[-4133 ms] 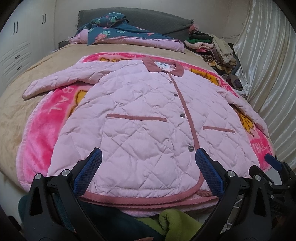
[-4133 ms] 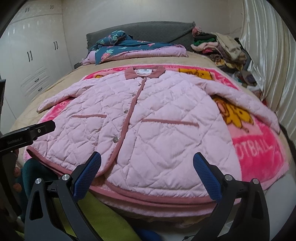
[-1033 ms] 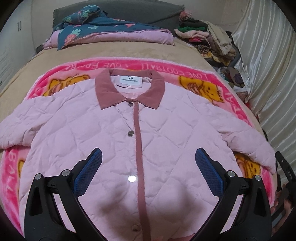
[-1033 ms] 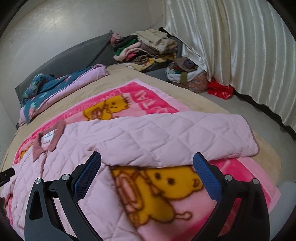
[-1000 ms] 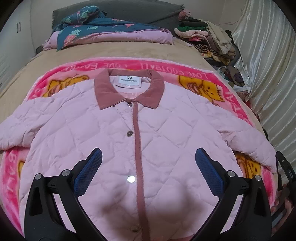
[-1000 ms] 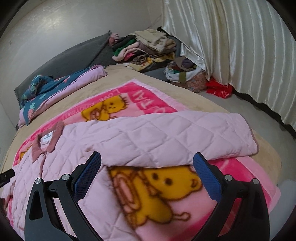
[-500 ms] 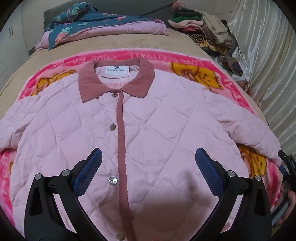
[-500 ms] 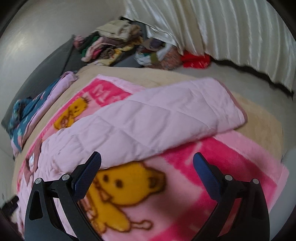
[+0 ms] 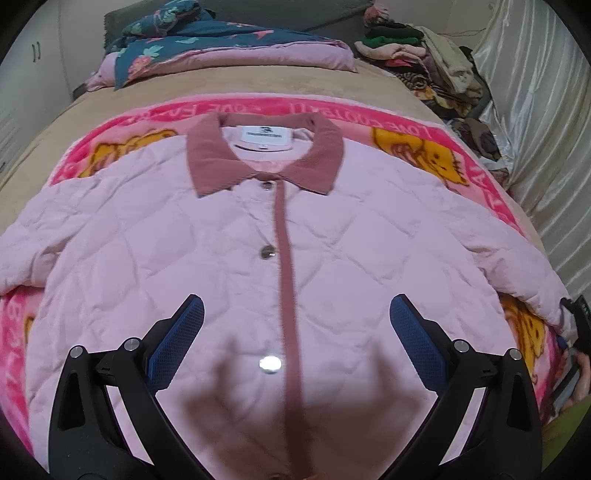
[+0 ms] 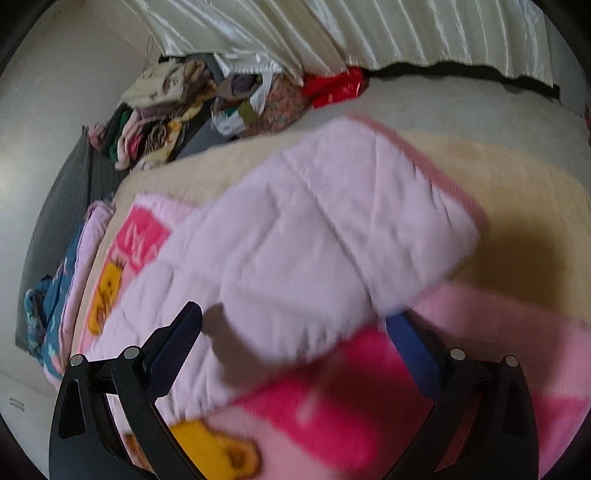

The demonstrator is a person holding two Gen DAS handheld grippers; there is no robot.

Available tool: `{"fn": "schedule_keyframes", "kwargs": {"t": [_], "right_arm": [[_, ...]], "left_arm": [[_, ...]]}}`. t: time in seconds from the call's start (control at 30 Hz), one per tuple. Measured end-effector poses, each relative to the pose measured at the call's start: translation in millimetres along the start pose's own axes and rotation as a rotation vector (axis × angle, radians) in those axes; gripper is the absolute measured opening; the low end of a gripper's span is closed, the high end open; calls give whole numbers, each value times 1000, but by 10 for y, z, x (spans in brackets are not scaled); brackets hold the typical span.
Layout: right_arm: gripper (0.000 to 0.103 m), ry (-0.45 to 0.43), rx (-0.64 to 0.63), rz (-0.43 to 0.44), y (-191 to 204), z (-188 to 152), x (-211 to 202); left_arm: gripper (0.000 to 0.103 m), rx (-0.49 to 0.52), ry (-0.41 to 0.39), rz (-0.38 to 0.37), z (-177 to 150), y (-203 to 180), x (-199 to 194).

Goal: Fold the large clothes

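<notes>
- Left wrist view: the pink jacket [image 9: 295, 258] lies flat and buttoned on a pink blanket [image 9: 436, 155] on the bed, collar [image 9: 266, 158] at the far end. The left gripper [image 9: 295, 339] hangs above its chest, jaws wide apart, empty.
- Right wrist view, blurred: only the jacket's sleeve [image 10: 332, 229] shows, with the right gripper [image 10: 295, 332] spread open over it, holding nothing; a clothes heap [image 10: 166, 110] sits by the curtain [image 10: 369, 33].
</notes>
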State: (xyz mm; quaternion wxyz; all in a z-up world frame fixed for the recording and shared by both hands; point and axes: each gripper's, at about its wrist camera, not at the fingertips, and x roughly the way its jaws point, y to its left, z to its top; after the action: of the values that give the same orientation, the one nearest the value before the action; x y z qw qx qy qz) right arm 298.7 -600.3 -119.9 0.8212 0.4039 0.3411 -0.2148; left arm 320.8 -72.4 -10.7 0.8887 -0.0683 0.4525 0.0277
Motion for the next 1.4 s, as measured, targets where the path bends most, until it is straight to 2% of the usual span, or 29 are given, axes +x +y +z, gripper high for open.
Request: {"fn": "schedule_keyframes", "kwargs": {"t": [0.07, 0.1, 0.13, 0.23, 0.43, 0.67, 0.87, 1.0, 1.23, 1.4], "right_arm": [[83, -41, 4, -26, -3, 72, 32], [70, -56, -13, -43, -5, 101, 46], [61, -65, -34, -44, 14, 119, 62], [46, -92, -86, -51, 77, 153, -10], [32, -218, -335, -3, 690, 236, -449], [27, -314, -578, 109, 1607, 96, -922], [25, -364, -669, 177, 2239, -64, -1237], [25, -372, -713, 218, 2563, -184, -1343], [25, -373, -777, 278, 3055, -417, -1526], [24, -362, -809, 316, 3369, -605, -1587]], "left_arm": [[95, -9, -4, 4, 15, 66, -24], [95, -11, -7, 4, 19, 86, -38], [95, -12, -11, 6, 25, 112, -51], [95, -11, -25, 23, 45, 202, -91], [95, -47, -45, 38, 125, 434, -164], [95, -126, -54, 15, 217, 756, -294], [95, -162, -61, -35, 241, 1007, -431], [95, -176, -73, -15, 277, 1175, -520], [95, -162, -157, 45, 423, 1459, -772], [95, -208, -193, 75, 507, 1672, -897]]}}
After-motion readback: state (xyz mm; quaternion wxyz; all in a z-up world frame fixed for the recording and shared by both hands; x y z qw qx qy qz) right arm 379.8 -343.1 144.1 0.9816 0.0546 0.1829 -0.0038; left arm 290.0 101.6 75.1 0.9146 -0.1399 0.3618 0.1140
